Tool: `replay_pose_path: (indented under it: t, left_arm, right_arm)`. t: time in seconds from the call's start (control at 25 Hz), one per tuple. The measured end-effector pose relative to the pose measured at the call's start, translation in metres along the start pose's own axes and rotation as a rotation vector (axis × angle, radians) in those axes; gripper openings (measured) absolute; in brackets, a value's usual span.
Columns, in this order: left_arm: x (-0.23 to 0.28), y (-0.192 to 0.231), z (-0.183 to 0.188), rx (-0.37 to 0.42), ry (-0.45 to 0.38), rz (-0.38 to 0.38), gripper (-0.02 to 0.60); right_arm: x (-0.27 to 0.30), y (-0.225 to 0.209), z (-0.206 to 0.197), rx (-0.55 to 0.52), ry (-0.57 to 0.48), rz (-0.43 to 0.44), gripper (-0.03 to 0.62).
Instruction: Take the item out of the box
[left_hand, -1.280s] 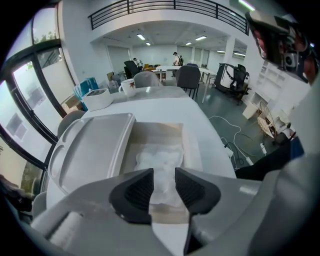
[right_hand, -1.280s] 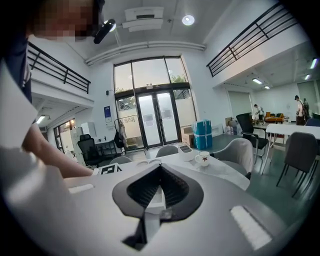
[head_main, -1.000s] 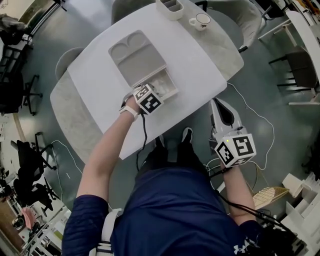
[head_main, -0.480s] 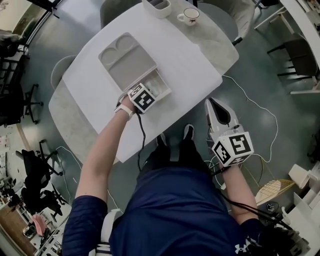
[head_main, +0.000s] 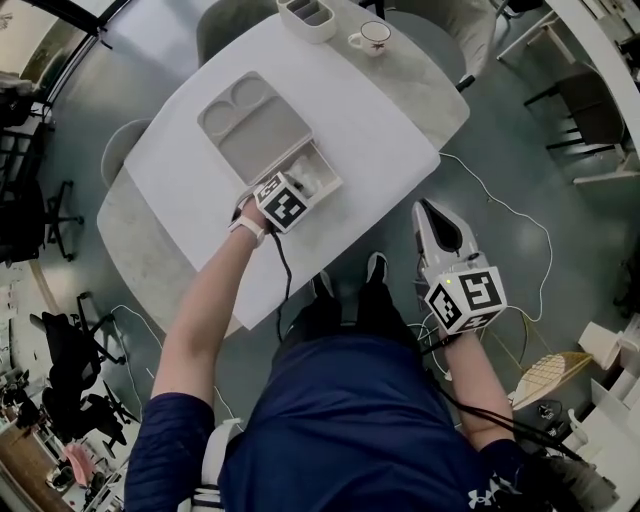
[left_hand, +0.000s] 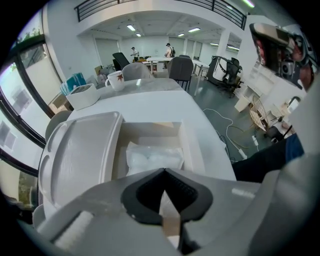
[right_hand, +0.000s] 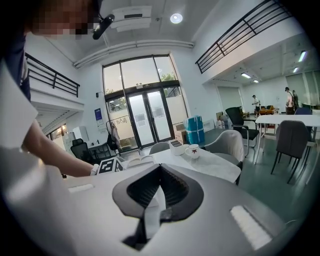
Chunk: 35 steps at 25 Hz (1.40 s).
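Observation:
An open white box (head_main: 327, 183) lies on the white table (head_main: 380, 130), its moulded lid (head_main: 255, 125) folded back to the far left. Inside lies a clear plastic bag (left_hand: 152, 156) with a pale item in it. My left gripper (head_main: 303, 186) is dipped into the box's near end. In the left gripper view its jaws (left_hand: 163, 171) are closed together, tips on the bag's near edge. My right gripper (head_main: 433, 210) hangs off the table's near side over the floor, shut (right_hand: 160, 167) with nothing in it.
A cup with a red mark (head_main: 373, 38) and a white divided holder (head_main: 308, 17) stand at the table's far end. Grey chairs (head_main: 135, 135) ring the table. A white cable (head_main: 505, 215) trails on the floor to the right.
My left gripper stays at the near end of the box, only slightly shifted. The head view has drifted a little. The right gripper has hardly moved.

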<state>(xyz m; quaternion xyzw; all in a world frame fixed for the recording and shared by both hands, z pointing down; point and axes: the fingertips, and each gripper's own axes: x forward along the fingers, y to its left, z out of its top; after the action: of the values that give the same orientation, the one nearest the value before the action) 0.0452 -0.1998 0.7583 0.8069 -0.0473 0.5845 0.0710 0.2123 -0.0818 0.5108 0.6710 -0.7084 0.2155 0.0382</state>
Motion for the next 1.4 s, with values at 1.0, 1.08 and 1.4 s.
replay_pose_path:
  t: [1.0, 1.08, 1.4]
  left_arm:
    - [-0.227, -0.043, -0.022, 0.022, -0.584, 0.156, 0.002]
    - [-0.246, -0.045, -0.030, -0.010, -0.635, 0.176, 0.002]
    - [-0.323, -0.048, -0.033, -0.077, -0.763, 0.334, 0.002]
  right_arm:
    - [-0.015, 0.123, 0.026, -0.121, -0.060, 0.035, 0.002]
    - [-0.013, 0.131, 0.023, -0.129, -0.053, 0.055, 0.002]
    - [-0.003, 0.145, 0.039, -0.174, -0.062, 0.171, 0.002]
